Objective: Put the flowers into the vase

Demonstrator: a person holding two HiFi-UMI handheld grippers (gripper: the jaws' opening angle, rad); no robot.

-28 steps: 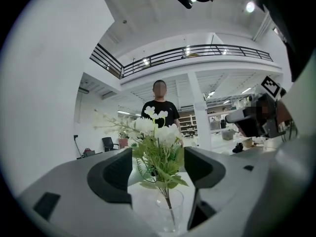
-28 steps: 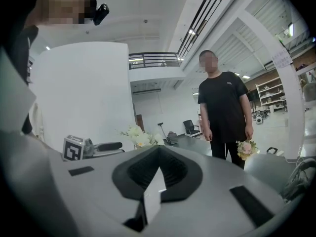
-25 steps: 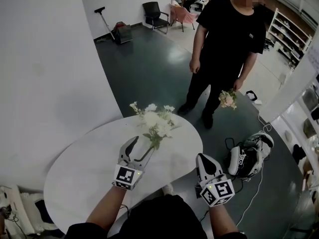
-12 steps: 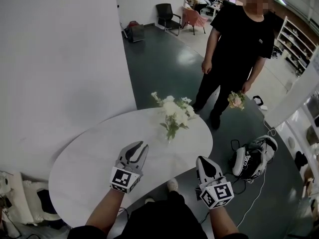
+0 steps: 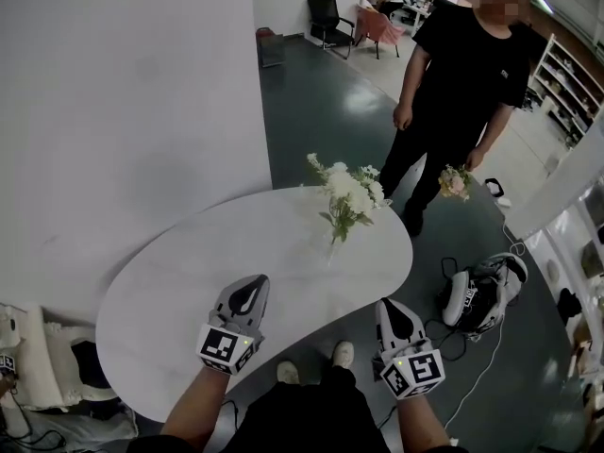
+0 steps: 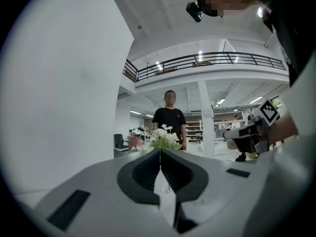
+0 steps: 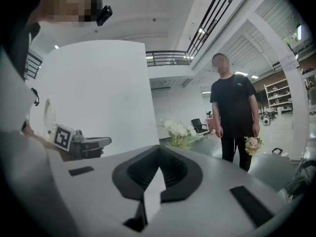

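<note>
Open hall w/ dark floor (image 5: 326, 111); white oval table (image 5: 170, 291) beside a white wall (image 5: 123, 92). Ref. point: the vase (image 5: 332, 251), clear glass, hard to make out, near the table's far edge.

We find the white flowers (image 5: 351, 189) upright in the vase, stems down inside it.

L gripper (image 5: 256, 281): near side of the vase, well apart from it. Jaws fully together, nothing between them.

R gripper (image 5: 385, 304): near side of the vase, to its right, past the table edge. Jaws likewise together, empty.

Beyond the vase a bystander (image 5: 461, 74) holds a small bouquet (image 5: 455, 182) at one side.

We judge this bunch done. If that bouquet belongs to the job, it remains to be placed.
</note>
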